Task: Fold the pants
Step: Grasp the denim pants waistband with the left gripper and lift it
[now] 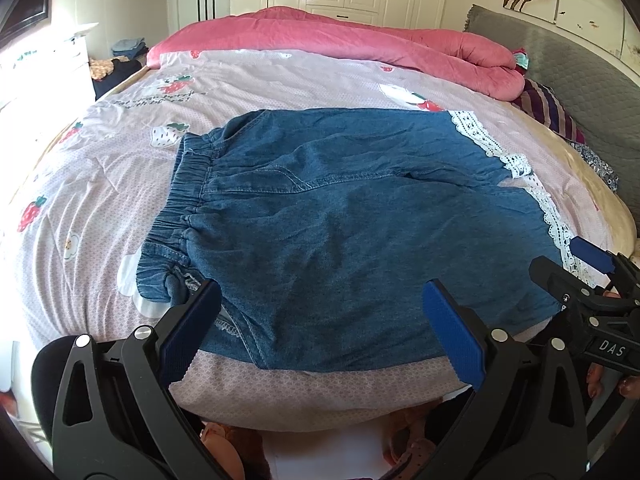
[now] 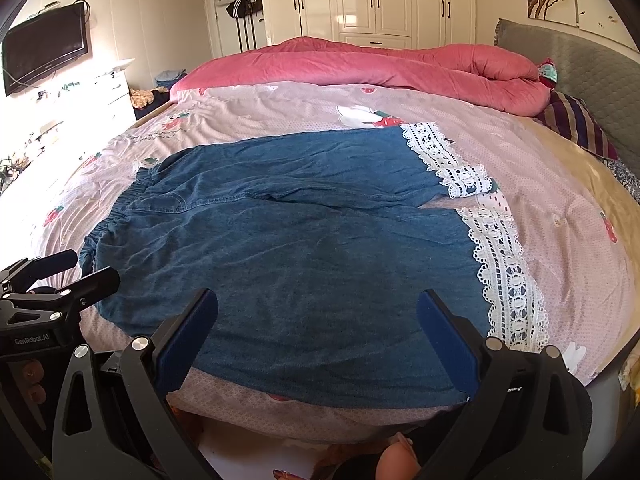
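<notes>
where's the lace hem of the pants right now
The lace hem lies at the right end of the denim pants, flat on the strawberry-print bedsheet, just beyond the open right gripper in the right wrist view.

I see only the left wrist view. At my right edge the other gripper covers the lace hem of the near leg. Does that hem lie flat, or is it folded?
Observer: In the right wrist view the near lace hem lies flat and unfolded on the sheet.
Operator: Does the right gripper hold any cloth?
Observer: No. The right gripper has its jaws wide open; the pants show between them, not gripped.
Operator: Do the two hems touch?
Observer: No. A strip of sheet shows between the near hem and the far lace hem.
</notes>
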Available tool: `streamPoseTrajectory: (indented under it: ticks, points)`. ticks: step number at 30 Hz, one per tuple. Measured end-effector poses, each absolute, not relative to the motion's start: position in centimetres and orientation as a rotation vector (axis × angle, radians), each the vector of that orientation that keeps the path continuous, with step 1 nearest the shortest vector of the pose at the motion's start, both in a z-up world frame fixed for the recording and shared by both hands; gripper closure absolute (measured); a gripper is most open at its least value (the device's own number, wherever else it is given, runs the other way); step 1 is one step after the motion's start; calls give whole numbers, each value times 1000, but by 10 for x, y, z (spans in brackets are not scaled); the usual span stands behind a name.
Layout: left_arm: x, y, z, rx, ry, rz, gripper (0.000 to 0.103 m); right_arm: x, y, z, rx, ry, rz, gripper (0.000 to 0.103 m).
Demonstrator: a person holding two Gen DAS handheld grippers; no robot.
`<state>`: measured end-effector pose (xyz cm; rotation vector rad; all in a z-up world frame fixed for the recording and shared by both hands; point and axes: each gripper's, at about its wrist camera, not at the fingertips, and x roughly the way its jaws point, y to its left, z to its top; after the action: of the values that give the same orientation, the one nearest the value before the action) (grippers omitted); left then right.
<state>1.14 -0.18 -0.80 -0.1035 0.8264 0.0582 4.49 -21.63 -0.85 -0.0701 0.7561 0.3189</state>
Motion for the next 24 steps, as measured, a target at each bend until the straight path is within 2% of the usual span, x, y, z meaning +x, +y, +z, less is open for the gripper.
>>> streamPoseTrajectory:
  ticks: [8,14,19,24]
  points:
    - [27,8,-12,-104,825,69,9,62,-214,-11,-82,769,334,4]
    - [57,45,-4,-104,803,118,9,97,-201,-6,-106,794,400,4]
    - [100,96,-1,-94,792,181,9,138,-177,-1,-87,835,512,4]
    - [160,137,-15,-88,865,175,9,176,-151,-3,-114,867,538,4]
